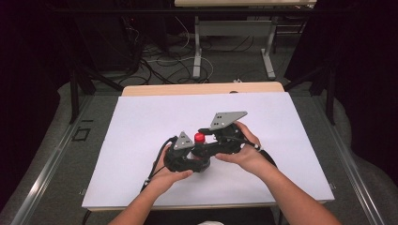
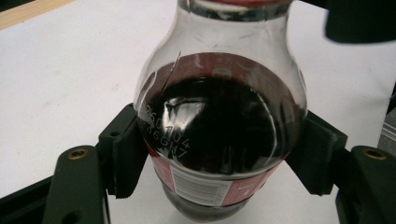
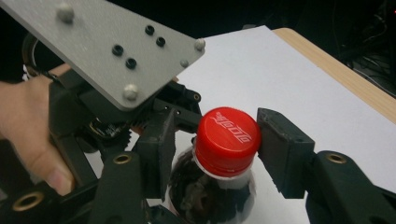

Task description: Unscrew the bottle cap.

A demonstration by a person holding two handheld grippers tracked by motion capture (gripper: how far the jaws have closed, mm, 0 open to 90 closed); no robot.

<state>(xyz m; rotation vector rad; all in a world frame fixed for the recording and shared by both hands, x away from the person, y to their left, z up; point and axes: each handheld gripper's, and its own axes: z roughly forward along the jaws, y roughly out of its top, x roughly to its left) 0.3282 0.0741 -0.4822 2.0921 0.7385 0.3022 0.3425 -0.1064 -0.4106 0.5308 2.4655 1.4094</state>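
White sheeting covers the table [image 1: 141,140]; at its centre stands a cola bottle [image 2: 219,130]. Left gripper [image 2: 219,154] clamps its body. Right gripper [image 3: 212,144], from three o'clock, brackets the red cap [image 3: 227,140], which is still on; unscrewing likely remains.

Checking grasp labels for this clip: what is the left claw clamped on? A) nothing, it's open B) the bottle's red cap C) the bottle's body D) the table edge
C: in the left gripper view the left claw has both pads pressed on the rounded body of the bottle, just above the label; the red cap sits between the jaws of the right claw.
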